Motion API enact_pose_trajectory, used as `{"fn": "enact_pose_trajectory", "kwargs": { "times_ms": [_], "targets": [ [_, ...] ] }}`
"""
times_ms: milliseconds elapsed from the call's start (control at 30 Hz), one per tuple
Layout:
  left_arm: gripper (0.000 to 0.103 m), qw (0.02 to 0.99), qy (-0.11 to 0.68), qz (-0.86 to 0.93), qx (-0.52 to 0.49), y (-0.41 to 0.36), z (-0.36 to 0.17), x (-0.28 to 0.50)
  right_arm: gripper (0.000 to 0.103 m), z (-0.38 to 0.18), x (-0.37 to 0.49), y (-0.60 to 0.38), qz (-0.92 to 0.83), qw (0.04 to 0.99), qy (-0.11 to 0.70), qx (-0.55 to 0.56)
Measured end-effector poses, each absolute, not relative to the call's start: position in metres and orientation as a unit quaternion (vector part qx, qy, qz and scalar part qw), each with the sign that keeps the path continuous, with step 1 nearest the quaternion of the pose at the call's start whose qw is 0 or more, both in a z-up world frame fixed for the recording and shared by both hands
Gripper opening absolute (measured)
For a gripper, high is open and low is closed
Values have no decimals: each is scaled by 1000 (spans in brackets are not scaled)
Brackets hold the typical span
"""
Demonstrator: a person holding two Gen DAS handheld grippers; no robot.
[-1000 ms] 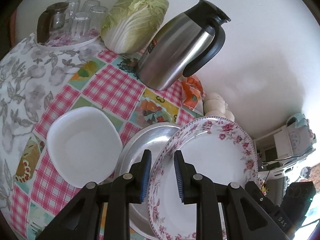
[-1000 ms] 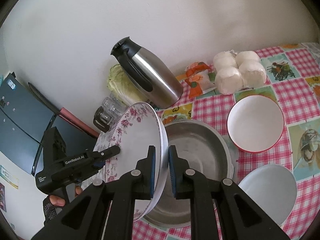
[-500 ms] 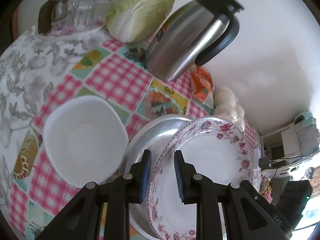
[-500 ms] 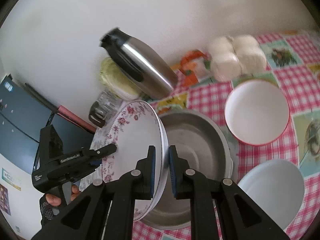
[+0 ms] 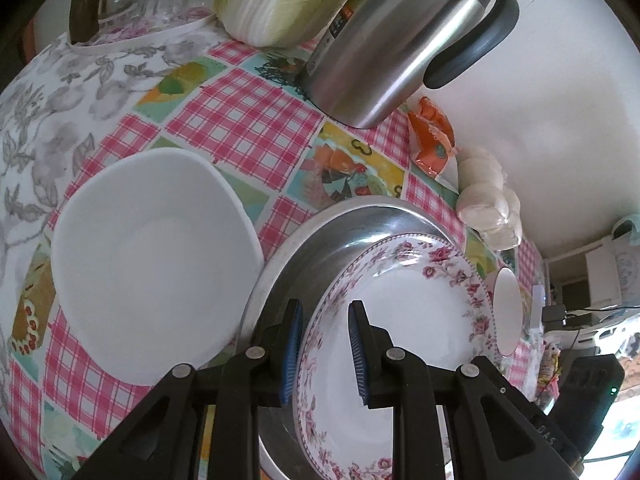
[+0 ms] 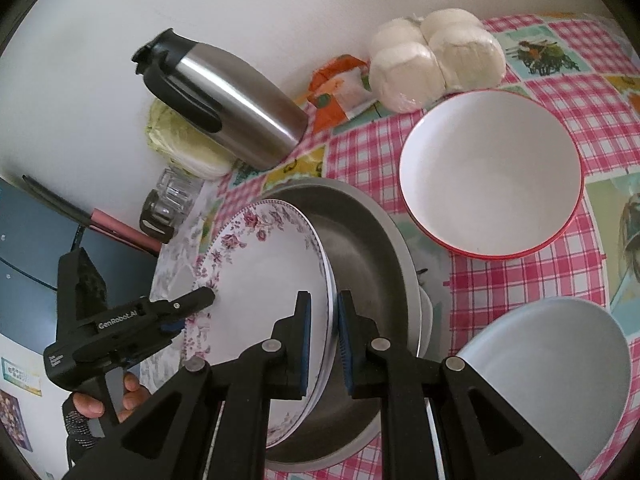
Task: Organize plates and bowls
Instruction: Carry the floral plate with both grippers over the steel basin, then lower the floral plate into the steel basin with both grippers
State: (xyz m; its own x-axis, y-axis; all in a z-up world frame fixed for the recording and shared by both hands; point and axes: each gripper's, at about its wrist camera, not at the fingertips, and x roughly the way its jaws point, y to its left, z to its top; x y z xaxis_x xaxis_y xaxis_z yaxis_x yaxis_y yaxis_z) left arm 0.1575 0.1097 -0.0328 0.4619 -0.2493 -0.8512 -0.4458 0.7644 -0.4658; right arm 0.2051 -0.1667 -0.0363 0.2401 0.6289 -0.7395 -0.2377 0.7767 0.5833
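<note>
wall: plain white | tablecloth: pink check, picture squares | light: daylight

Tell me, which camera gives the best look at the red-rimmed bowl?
The right wrist view: the red-rimmed bowl lies whole and close, its white inside open to view. The left wrist view shows it only as a small sliver behind the flowered plate.

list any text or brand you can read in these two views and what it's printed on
"GenRobot.AI": white lettering on the side of the left hand-held gripper, in the right wrist view.
A smaller white line lower on that same body: too small to read.
Label on the steel thermal carafe: red and dark print, blurred.
Orange snack packet: print unreadable.
Raised letters on the right hand-held gripper's body, left wrist view: unclear.
</note>
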Motion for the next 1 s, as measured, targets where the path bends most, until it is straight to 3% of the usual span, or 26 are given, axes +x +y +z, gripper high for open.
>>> {"fn": "enact_pose_trajectory", "kwargs": {
  "times_ms": [1000],
  "targets": [
    [25,785,550,89,-269,95,-44,173,15,-49,210,-149,249,784,560,100]
  ]
}}
